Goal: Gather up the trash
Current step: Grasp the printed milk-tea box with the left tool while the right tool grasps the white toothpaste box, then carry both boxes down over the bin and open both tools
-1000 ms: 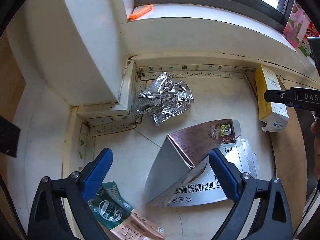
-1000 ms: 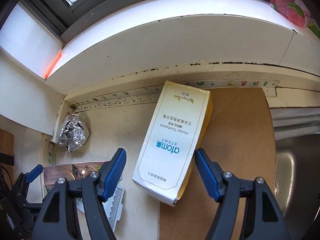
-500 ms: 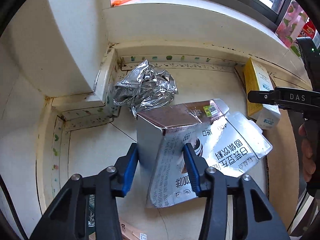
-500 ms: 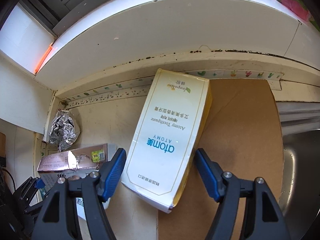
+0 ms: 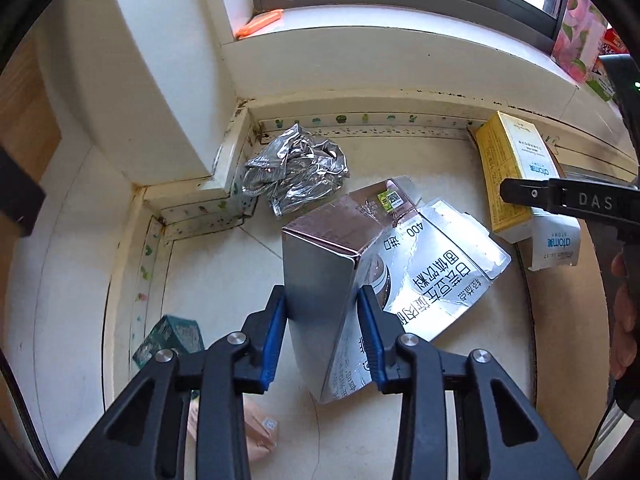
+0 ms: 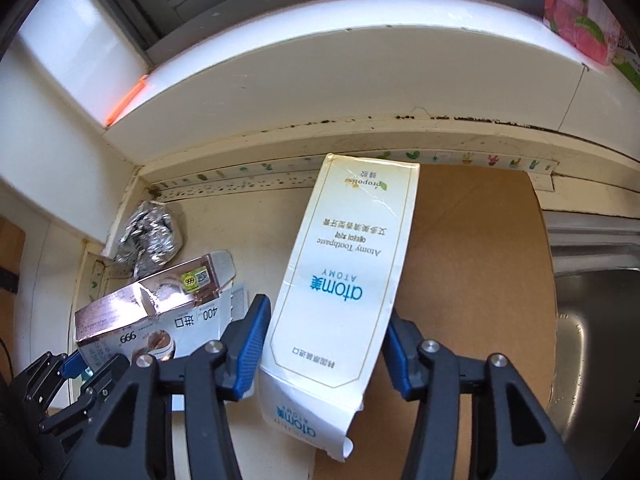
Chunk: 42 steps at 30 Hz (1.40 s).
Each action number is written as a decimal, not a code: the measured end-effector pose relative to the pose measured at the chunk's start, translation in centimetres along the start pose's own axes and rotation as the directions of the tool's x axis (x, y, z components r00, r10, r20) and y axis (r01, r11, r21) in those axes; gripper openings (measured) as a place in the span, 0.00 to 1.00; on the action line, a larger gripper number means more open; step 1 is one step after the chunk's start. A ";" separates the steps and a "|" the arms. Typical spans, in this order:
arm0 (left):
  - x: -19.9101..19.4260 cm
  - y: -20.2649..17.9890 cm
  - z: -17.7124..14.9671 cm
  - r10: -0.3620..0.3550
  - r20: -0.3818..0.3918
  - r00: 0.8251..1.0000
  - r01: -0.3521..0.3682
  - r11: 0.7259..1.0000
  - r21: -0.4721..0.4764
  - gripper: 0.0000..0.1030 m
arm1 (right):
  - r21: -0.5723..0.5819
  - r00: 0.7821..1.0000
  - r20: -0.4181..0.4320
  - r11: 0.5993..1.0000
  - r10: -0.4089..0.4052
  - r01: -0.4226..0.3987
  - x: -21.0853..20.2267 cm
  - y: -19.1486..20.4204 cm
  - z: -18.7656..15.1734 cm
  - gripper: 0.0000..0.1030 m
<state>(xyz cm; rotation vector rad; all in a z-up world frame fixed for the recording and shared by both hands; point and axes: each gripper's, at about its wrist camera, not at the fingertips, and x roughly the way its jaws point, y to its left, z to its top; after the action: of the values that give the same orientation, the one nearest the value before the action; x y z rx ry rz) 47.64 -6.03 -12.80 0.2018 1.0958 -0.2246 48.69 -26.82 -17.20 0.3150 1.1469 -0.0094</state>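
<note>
My left gripper is shut on a flattened silver and pink carton, its blue pads pressing both sides of the near end. The carton also shows in the right wrist view. My right gripper has closed onto a white and yellow Atomy toothpaste box, with both pads touching its sides. The box also shows at the right in the left wrist view. A crumpled silver foil wrapper lies in the counter's back corner, apart from both grippers.
A green box and a pink packet lie at the near left. A brown board lies under the toothpaste box. A steel sink is at the right. The white window sill overhangs behind.
My left gripper moved onto the silver carton and shut on it. My right gripper moved forward and closed in on the toothpaste box.
</note>
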 end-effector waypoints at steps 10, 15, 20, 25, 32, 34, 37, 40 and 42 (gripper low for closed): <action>-5.7 0.1 -3.0 0.073 0.057 0.996 -0.071 0.997 -0.040 0.32 | -0.064 0.995 0.044 0.994 0.092 -0.089 -5.7 0.8 -2.9 0.50; -9.0 0.1 -5.6 0.131 0.090 0.987 -0.125 0.990 -0.070 0.32 | -0.095 0.990 0.048 0.987 0.132 -0.127 -8.1 1.6 -5.3 0.50; -12.9 0.5 -9.4 0.169 0.120 0.978 -0.155 0.980 -0.123 0.32 | -0.126 0.984 0.043 0.978 0.173 -0.167 -10.8 2.4 -8.4 0.50; -16.9 0.2 -13.9 0.205 0.149 0.967 -0.183 0.972 -0.150 0.32 | -0.160 0.979 0.026 0.967 0.204 -0.198 -13.5 3.4 -12.6 0.50; -22.1 -0.8 -21.9 0.256 0.168 0.952 -0.223 0.956 -0.189 0.32 | -0.216 0.972 -0.026 0.948 0.234 -0.234 -17.2 4.6 -19.8 0.50; -23.2 -1.1 -24.8 0.270 0.168 0.948 -0.234 0.951 -0.203 0.32 | -0.242 0.972 -0.032 0.942 0.234 -0.235 -18.2 5.1 -22.3 0.50; -24.1 -1.5 -28.6 0.289 0.156 0.944 -0.255 0.945 -0.206 0.32 | -0.266 0.970 -0.045 0.933 0.241 -0.244 -19.6 6.2 -26.1 0.50; -24.8 -2.0 -32.6 0.285 0.140 0.948 -0.255 0.946 -0.198 0.32 | -0.279 0.969 -0.060 0.928 0.239 -0.246 -20.8 7.3 -30.1 0.50; -25.6 -2.4 -35.3 0.289 0.140 0.947 -0.260 0.946 -0.193 0.32 | -0.298 0.970 -0.067 0.923 0.234 -0.243 -21.4 8.2 -32.9 0.50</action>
<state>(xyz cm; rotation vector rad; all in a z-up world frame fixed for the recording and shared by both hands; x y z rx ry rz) 5.54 3.28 -5.67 0.1757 0.9025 0.1032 11.77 -14.03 -8.27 0.1781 1.1149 0.3860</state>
